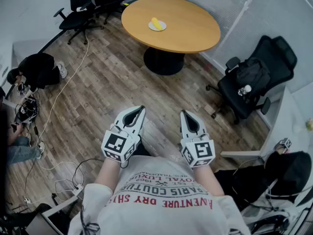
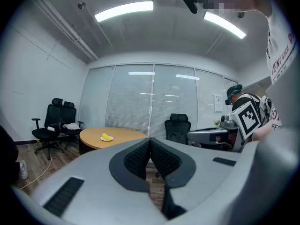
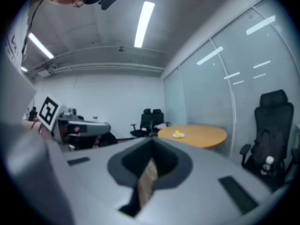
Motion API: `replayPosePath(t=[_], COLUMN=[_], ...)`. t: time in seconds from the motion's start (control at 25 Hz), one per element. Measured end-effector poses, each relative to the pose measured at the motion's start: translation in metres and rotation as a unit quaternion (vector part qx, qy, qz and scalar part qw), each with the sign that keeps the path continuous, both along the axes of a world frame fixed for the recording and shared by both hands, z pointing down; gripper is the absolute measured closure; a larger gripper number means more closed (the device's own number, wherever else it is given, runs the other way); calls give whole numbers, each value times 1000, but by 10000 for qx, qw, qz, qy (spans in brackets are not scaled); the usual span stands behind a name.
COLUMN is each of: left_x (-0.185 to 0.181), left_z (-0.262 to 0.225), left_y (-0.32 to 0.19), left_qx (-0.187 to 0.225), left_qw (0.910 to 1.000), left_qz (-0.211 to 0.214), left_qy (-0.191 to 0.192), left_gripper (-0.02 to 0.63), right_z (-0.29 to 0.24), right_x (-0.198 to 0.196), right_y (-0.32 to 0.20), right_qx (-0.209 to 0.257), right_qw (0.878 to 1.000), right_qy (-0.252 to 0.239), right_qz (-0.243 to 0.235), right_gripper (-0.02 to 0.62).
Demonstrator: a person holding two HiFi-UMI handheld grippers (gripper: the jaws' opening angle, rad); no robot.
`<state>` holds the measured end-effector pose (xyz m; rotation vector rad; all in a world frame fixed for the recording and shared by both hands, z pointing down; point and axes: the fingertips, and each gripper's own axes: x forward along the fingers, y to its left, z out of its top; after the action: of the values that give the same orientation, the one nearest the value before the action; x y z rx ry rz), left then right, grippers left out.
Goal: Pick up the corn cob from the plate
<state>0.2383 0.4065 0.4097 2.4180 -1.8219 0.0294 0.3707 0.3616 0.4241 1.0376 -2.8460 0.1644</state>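
A yellow corn cob (image 1: 156,23) lies on a small white plate (image 1: 161,28) on the round wooden table (image 1: 195,28), far ahead of me. The same corn cob (image 2: 107,137) shows small and distant in the left gripper view, and the corn cob (image 3: 177,134) also in the right gripper view. Both grippers are held close to my chest over the wood floor, side by side. My left gripper (image 1: 141,109) is shut with nothing in it. My right gripper (image 1: 184,113) is shut and empty too.
A black office chair (image 1: 254,82) with a bag and a bottle stands right of the table. Two more black chairs (image 1: 83,6) stand at the far left. A person (image 1: 34,70) sits on the floor at left among cables (image 1: 63,175).
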Motion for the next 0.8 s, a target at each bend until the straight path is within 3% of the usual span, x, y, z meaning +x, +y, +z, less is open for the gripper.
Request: replayPosePath(t=[0.8], left_x=[-18], left_z=[17], left_y=[-34], left_qx=[-256], left_qw=[9996], left_qz=[13], left_qy=[100], left_gripper=[571], right_z=[17], right_x=[-13], right_y=[-32], right_qx=[-365], right_qw=[9993], right_qy=[-93], right_qz=[80], right_gripper=[566])
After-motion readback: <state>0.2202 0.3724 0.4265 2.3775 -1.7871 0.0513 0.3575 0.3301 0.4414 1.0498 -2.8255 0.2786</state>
